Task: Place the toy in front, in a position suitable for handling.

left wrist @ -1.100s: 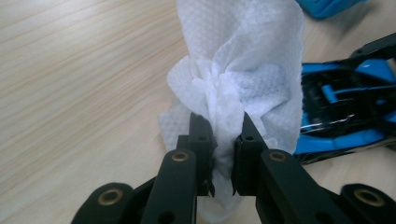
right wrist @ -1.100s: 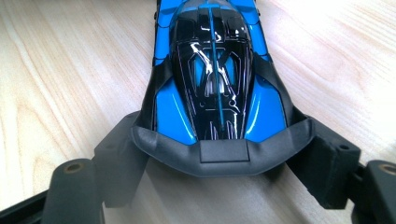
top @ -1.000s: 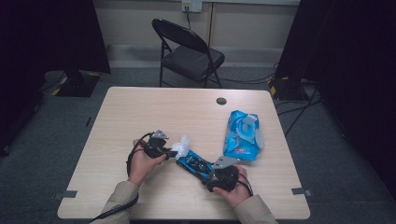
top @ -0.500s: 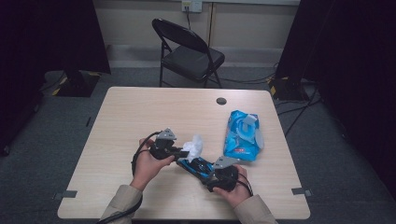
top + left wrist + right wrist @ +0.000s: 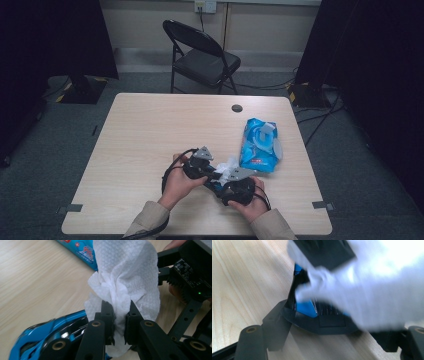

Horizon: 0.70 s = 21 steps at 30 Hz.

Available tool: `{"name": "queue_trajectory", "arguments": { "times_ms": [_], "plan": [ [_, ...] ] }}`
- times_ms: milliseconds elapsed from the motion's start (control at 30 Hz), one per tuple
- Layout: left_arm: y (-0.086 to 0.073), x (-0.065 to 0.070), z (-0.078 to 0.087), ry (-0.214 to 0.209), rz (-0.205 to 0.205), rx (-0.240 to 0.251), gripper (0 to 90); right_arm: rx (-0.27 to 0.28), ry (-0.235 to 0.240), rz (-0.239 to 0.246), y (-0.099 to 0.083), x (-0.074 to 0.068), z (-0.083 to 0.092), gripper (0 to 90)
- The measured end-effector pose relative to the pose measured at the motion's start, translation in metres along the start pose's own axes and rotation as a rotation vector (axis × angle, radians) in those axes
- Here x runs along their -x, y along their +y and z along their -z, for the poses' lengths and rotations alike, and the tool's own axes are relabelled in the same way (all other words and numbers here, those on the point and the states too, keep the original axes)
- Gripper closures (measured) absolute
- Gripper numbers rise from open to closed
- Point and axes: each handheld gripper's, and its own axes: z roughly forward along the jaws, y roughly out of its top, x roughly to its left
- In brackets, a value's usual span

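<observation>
A crumpled white wipe [image 5: 125, 285] is pinched between the jaws of my left gripper [image 5: 119, 326], which is shut on it. In the high view the wipe [image 5: 229, 167] hangs just over my right gripper [image 5: 235, 189] near the table's front edge. My right gripper [image 5: 329, 332] is shut on a glossy blue and black toy car [image 5: 312, 310], its jaws on either side of the car's body. The blurred wipe [image 5: 374, 285] lies across the car's top there. From the left gripper view the car [image 5: 45, 337] sits below and to the left of the wipe.
A blue pack of wet wipes [image 5: 260, 145] with its lid flipped open lies right of centre on the wooden table [image 5: 150, 130]. A black folding chair [image 5: 202, 55] stands beyond the far edge. A small dark grommet [image 5: 237, 108] sits near the back.
My left hand has carried the wipe to the right and slightly up, onto the car held by my right gripper. The right hand has stayed put.
</observation>
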Motion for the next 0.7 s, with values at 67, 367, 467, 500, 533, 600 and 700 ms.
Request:
{"name": "queue_trajectory", "arguments": {
  "times_ms": [67,367,467,500,533,600,700],
  "plan": [
    [0.002,0.003,-0.007,0.0,-0.011,-0.023,80.6,0.0,0.0,-0.001,0.0,0.0,0.0,25.0],
    [0.002,0.003,-0.013,-0.012,0.004,-0.03,80.6,0.0,0.0,0.0,0.0,0.0,0.0,25.0],
    [0.003,0.003,-0.014,-0.01,0.005,-0.039,81.1,0.0,0.0,0.0,0.0,0.0,0.0,25.0],
    [0.003,0.003,-0.014,-0.011,0.005,-0.037,81.1,0.0,0.001,0.0,0.0,0.0,0.0,24.9],
    [0.002,0.003,-0.015,-0.01,0.007,-0.035,81.2,0.0,0.0,0.0,0.0,0.0,0.0,25.0],
    [0.003,0.003,-0.015,-0.007,0.004,-0.037,81.7,0.0,0.0,0.0,0.0,0.0,0.0,25.0],
    [0.003,0.004,-0.016,0.003,-0.005,-0.04,82.3,0.0,0.0,0.0,0.0,0.0,0.0,25.0]
  ]
}}
